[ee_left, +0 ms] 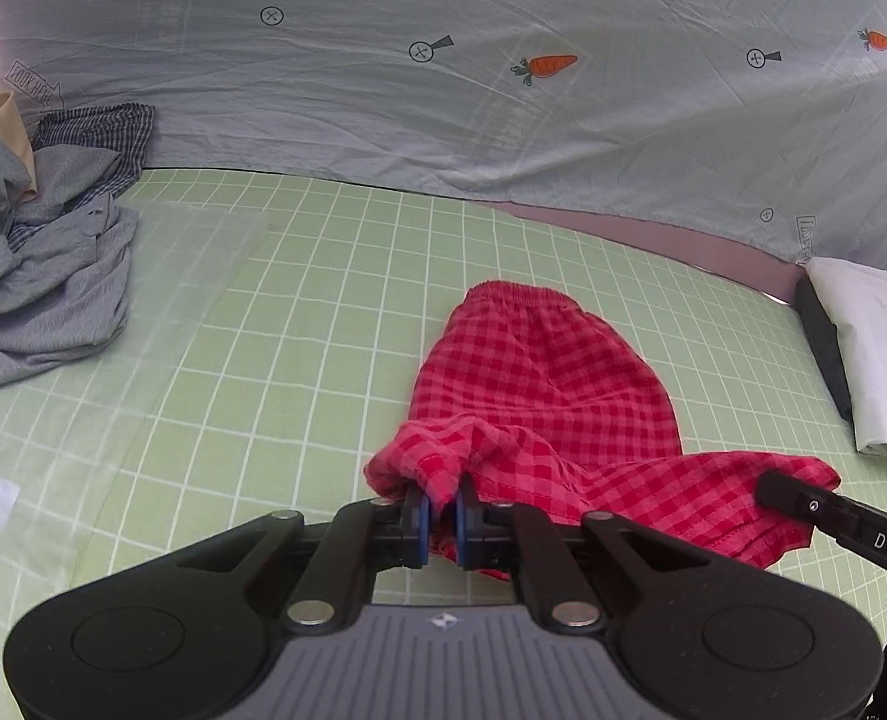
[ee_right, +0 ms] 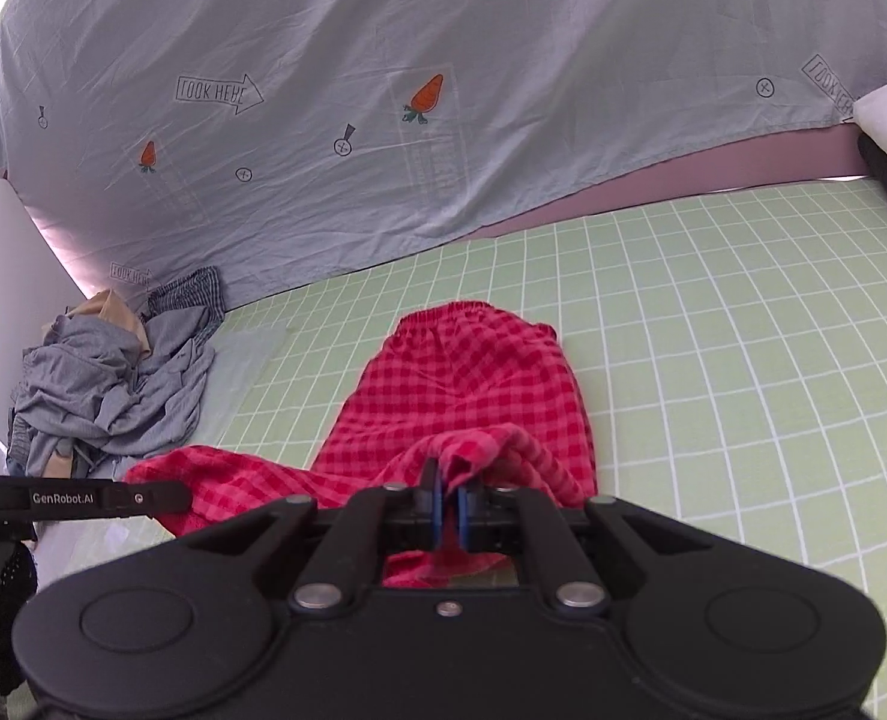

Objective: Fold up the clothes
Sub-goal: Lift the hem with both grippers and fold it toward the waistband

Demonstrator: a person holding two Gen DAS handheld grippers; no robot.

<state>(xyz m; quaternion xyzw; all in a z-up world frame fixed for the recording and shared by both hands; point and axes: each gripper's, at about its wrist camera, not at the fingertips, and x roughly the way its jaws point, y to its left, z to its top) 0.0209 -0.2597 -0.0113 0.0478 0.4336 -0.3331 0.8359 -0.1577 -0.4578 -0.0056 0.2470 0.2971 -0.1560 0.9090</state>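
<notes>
Red checked shorts (ee_left: 533,372) lie on the green grid sheet (ee_left: 299,312), waistband at the far end, hem end toward me. My left gripper (ee_left: 441,507) is shut on a bunched left hem corner, lifted slightly off the sheet. In the right wrist view the shorts (ee_right: 461,372) show too, and my right gripper (ee_right: 448,495) is shut on the right hem corner. The right gripper's finger (ee_left: 803,501) shows at the right in the left wrist view; the left gripper's finger (ee_right: 137,498) shows at the left in the right wrist view.
A heap of grey and checked clothes (ee_left: 41,258) lies at the far left, also in the right wrist view (ee_right: 113,384). A carrot-print sheet (ee_left: 503,90) hangs behind. A white and black folded stack (ee_left: 863,348) sits at the right edge.
</notes>
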